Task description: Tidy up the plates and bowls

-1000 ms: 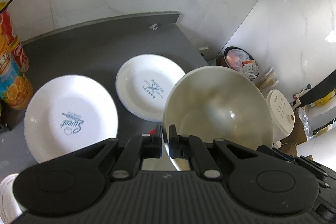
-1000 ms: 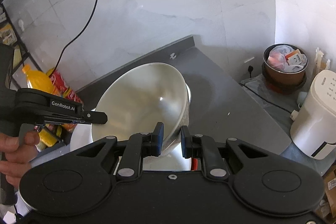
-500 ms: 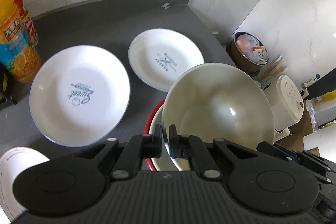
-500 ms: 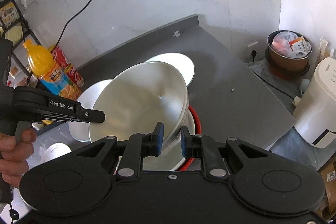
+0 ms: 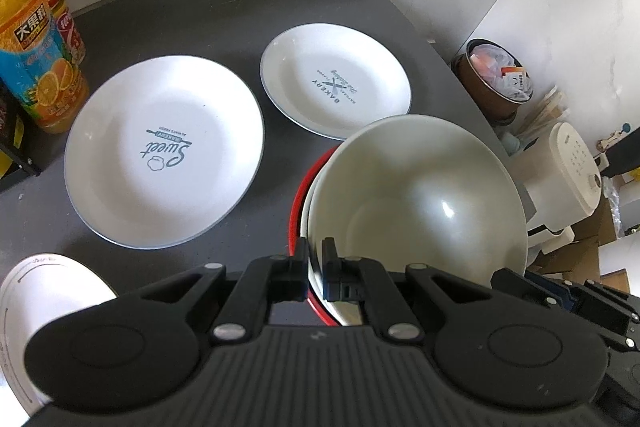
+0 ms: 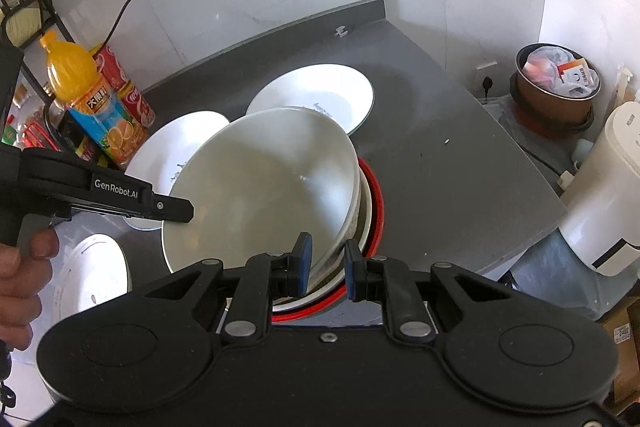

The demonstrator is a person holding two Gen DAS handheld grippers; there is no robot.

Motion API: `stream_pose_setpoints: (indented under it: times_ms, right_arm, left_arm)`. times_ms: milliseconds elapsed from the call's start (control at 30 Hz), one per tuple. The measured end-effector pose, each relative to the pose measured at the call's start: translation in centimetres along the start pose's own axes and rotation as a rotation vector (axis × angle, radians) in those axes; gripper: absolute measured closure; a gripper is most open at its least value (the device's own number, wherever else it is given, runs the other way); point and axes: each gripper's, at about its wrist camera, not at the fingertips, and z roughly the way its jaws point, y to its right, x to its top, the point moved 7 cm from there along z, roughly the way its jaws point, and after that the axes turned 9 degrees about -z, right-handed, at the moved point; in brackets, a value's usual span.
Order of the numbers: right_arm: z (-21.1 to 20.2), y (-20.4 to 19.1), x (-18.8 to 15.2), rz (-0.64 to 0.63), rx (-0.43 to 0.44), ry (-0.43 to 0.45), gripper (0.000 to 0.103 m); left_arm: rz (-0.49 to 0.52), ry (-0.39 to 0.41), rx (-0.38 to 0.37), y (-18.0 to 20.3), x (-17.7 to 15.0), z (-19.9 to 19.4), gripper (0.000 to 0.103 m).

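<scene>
Now that the bowl point(image 5: 416, 195) has dropped into the red-rimmed stack point(image 6: 370, 215) on the surface point(image 5: 200, 11), my left claw point(image 5: 315, 269) still pinches its rim while my right claw point(image 6: 325, 265) has eased open, so nesting looks nearly done.

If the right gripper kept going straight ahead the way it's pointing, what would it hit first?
The right gripper already straddles the tilted white bowl's rim, so the bowl wall comes first. Beyond it lies the bakery plate, though depth is unclear.
</scene>
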Motion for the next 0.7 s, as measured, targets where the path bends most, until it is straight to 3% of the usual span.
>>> stream_pose_setpoints:
  times_ms: [400,700]
  right_arm:
    - [1.2,0.2,0.1,-0.027,0.037,-0.026,0.084]
    - [0.9,0.9,0.6,-0.062,0.117,-0.014,0.081]
  left_arm:
    - [-0.032,-0.007,0.058,0.4,-0.3,1.0,0.099]
    - [-0.092,0.025,0.098,0.9,-0.1,0.2,0.096]
